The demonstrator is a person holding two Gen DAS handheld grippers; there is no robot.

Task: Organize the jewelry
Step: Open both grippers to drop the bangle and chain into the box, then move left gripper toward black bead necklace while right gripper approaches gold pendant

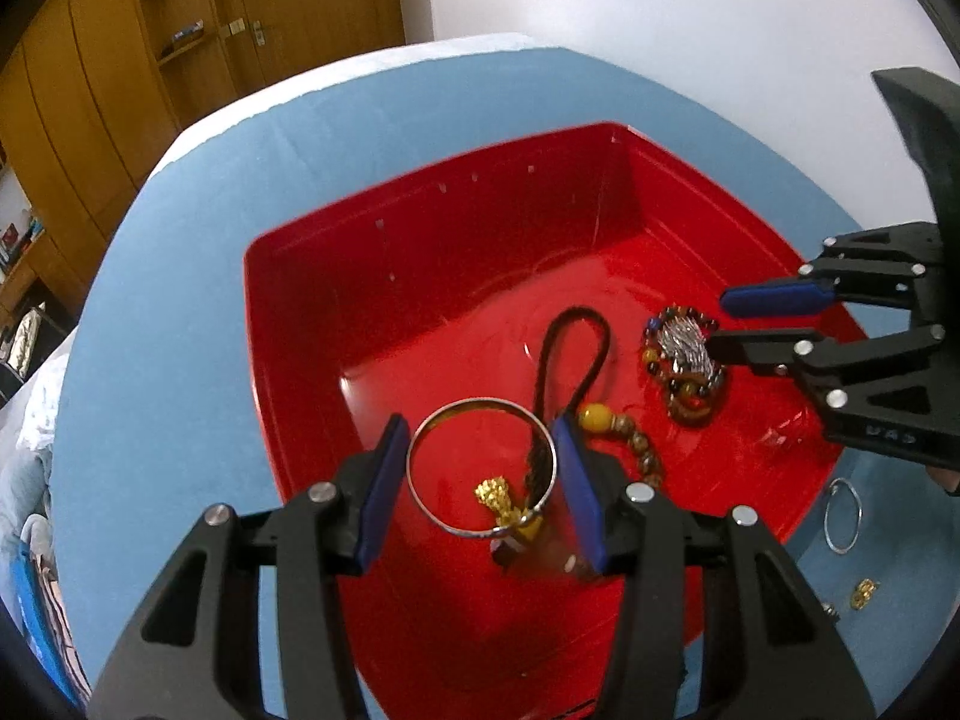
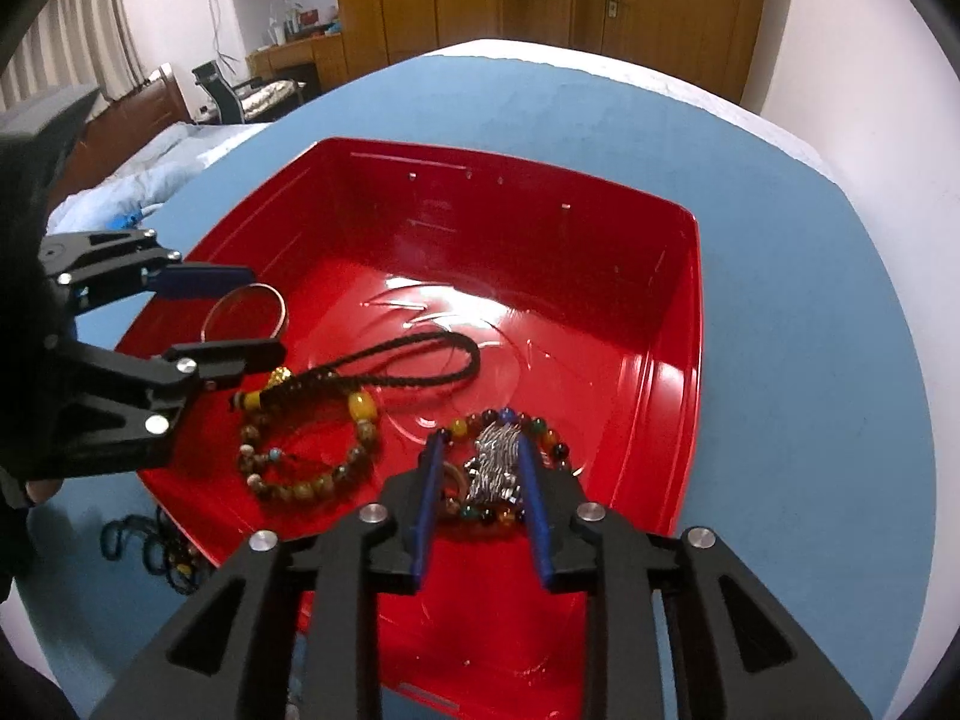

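A red tray (image 1: pixel 312 312) (image 2: pixel 678 324) sits on the blue table. My left gripper (image 1: pixel 483 474) (image 2: pixel 234 315) holds a silver bangle (image 1: pixel 420 438) (image 2: pixel 279 306) between its blue pads, above the tray's left part. My right gripper (image 2: pixel 480 462) (image 1: pixel 723 324) is open around a silver ornament (image 2: pixel 498 456) (image 1: pixel 684 342) that lies on a multicoloured bead bracelet (image 2: pixel 558 444) (image 1: pixel 690 408). A black braided cord (image 2: pixel 420 354) (image 1: pixel 570 324), a gold charm (image 1: pixel 495 495) and a brown bead bracelet (image 2: pixel 300 480) (image 1: pixel 642 450) lie in the tray.
Outside the tray on the blue table lie a thin silver ring (image 1: pixel 843 516), a small gold piece (image 1: pixel 864 593) and a dark bead string (image 2: pixel 150 552). Wooden cabinets (image 1: pixel 120 60), a bed (image 2: pixel 150 174) and a white wall stand behind.
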